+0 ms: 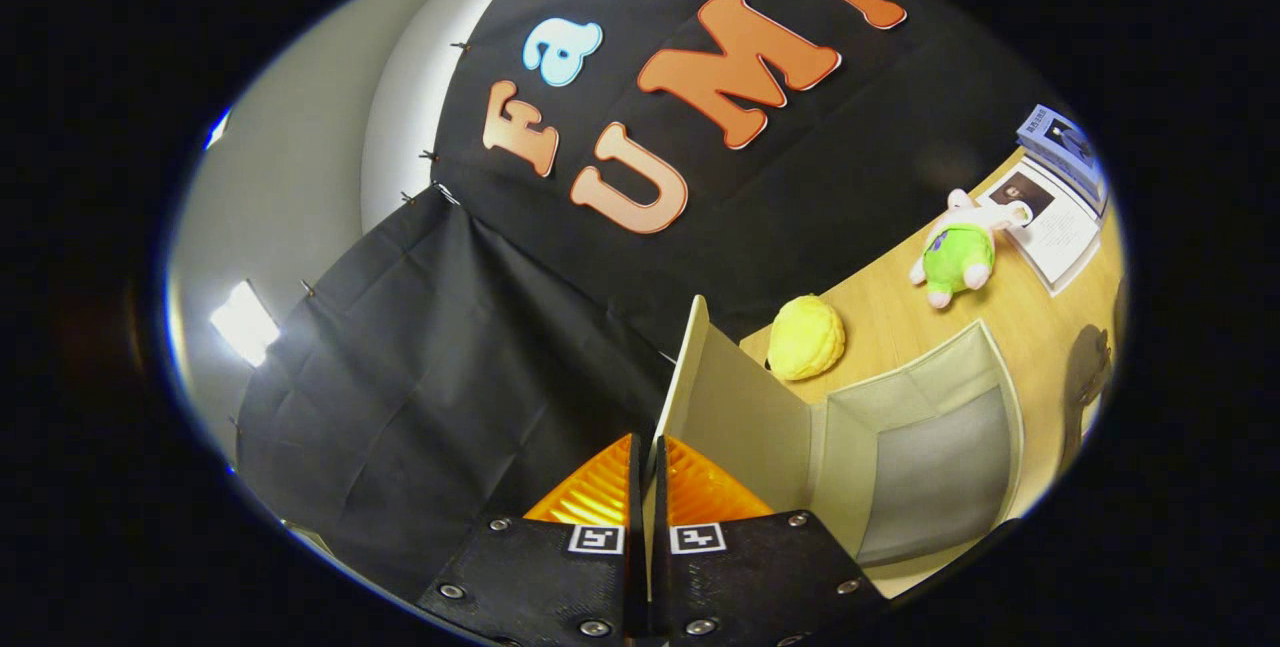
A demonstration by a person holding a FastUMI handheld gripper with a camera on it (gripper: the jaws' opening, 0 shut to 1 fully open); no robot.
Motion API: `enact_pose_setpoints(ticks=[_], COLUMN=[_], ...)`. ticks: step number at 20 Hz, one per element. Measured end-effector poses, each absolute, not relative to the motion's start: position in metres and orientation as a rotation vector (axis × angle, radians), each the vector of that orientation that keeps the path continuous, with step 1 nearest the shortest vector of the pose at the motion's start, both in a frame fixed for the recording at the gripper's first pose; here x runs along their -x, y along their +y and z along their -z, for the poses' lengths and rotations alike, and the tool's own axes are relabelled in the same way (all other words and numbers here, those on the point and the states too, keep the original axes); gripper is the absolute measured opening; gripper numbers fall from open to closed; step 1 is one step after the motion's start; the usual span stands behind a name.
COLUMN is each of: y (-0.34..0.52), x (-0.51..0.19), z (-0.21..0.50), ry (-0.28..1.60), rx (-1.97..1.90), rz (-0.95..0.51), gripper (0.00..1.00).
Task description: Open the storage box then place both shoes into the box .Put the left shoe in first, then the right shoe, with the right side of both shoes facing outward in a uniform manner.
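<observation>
Black cloth is hanging to the left of my gripper, and nothing of the task is lying on that side. Moving right, I am looking along the two fingers, which are standing nearly together with only a thin slit between them. The edge of the box lid is running down into that slit, so I judge I am pinching the lid and lifting it, though I cannot tell for sure that both fingers are pressing on it. The lid is standing raised and tilted, just ahead of and to the right of the fingers, which fits the opening step.

Right of the lid, the storage box is sitting on the wooden table with its pale inside showing and nothing in it. Beyond it, one yellow lumpy toy is lying near the lid's far edge. Further right, one plush rabbit in a green top is lying on its back, touching a printed sheet, with a small stack of blue booklets past that.

I am counting one box, one lid, two soft toys. The shoes are still to be loaded, left one first.
</observation>
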State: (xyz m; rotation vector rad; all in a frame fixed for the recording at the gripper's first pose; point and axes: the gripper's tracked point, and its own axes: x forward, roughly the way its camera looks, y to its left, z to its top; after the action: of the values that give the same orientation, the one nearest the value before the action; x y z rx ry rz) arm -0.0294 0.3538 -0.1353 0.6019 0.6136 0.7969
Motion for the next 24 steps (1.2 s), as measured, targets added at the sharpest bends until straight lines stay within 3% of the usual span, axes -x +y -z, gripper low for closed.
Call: enact_pose_setpoints(ticks=[4, 8, 11, 13, 24], y=[0.386, 0.407, 0.401, 0.389, 0.273], x=[0.043, 0.062, 0.065, 0.06, 0.006], z=[0.142, 0.156, 0.164, 0.164, 0.153], ry=[0.63, 0.672, 0.673, 0.655, 0.505], rx=[-0.565, -0.495, -0.441, -0.423, -0.333], rz=[-0.836, -0.886, -0.876, -0.846, -0.604], gripper=[0.06, 0.16, 0.79, 0.98, 0.98])
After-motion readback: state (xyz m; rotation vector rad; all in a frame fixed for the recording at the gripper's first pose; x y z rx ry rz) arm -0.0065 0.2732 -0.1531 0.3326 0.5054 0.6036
